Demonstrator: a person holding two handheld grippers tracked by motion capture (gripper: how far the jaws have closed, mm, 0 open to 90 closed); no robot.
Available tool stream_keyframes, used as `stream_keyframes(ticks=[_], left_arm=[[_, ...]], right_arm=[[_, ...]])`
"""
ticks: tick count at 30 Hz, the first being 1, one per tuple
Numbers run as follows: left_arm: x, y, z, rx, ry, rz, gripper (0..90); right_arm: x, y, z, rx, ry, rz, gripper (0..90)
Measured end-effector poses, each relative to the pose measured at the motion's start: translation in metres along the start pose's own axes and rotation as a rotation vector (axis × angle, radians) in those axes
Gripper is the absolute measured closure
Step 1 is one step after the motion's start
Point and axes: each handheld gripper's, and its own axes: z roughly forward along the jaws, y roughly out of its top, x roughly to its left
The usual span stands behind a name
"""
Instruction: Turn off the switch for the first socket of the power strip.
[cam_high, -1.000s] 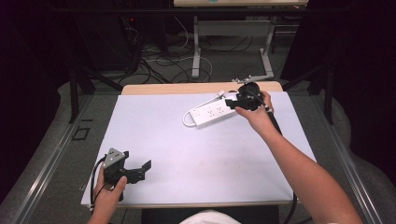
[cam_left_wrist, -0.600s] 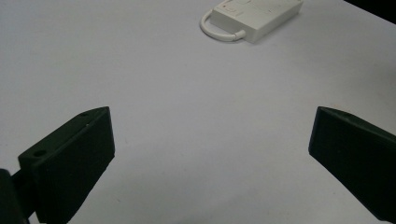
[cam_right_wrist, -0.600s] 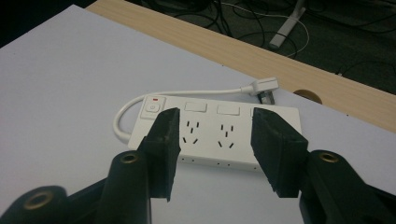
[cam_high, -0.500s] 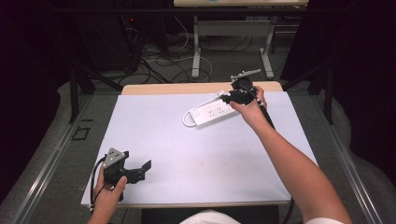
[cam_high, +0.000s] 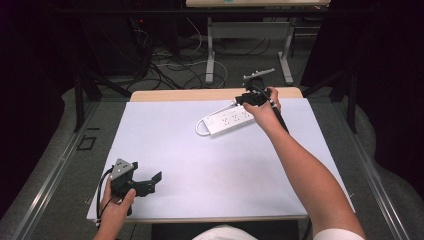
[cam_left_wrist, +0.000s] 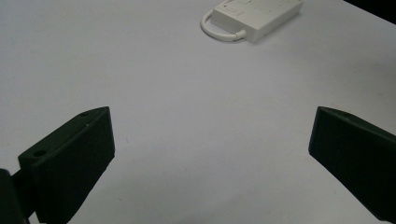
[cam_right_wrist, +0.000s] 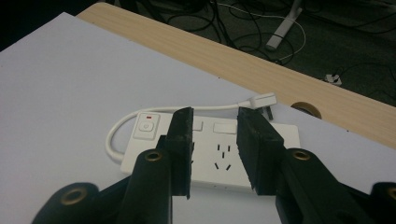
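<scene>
The table (cam_high: 165, 200) carries a white sheet, and the power strip (cam_high: 227, 120) lies flat on it toward the far right, just short of the bare wooden edge. The strip is judged a rigid, light plastic body with smooth faces that may slide under a push; its cord (cam_right_wrist: 112, 140) is soft, loops from the switch end and offers no firm hold. Grasp across the narrow width of the body, clear of the switch (cam_right_wrist: 146, 126). The right gripper (cam_right_wrist: 215, 144) hovers over the strip, its jaws having just been closing, now narrowly parted with nothing between them. The left gripper (cam_high: 150, 181) rests near the front left, jaws spread wide, holding nothing
</scene>
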Motion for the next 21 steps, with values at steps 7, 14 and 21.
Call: stream_keyframes(ticks=[7,14,21], left_arm=[[0.000,0.000,0.000,0.000,0.001,0.000,0.1],[0.001,0.000,0.000,0.001,-0.001,-0.003,0.1],[0.001,-0.001,0.000,0.001,-0.001,-0.001,0.1]], right_arm=[[-0.004,0.003,0.009,0.015,0.011,0.047,71.6],[-0.009,0.003,0.020,-0.008,0.016,0.057,73.7],[-0.012,0.001,0.033,-0.006,0.006,0.059,76.4]])
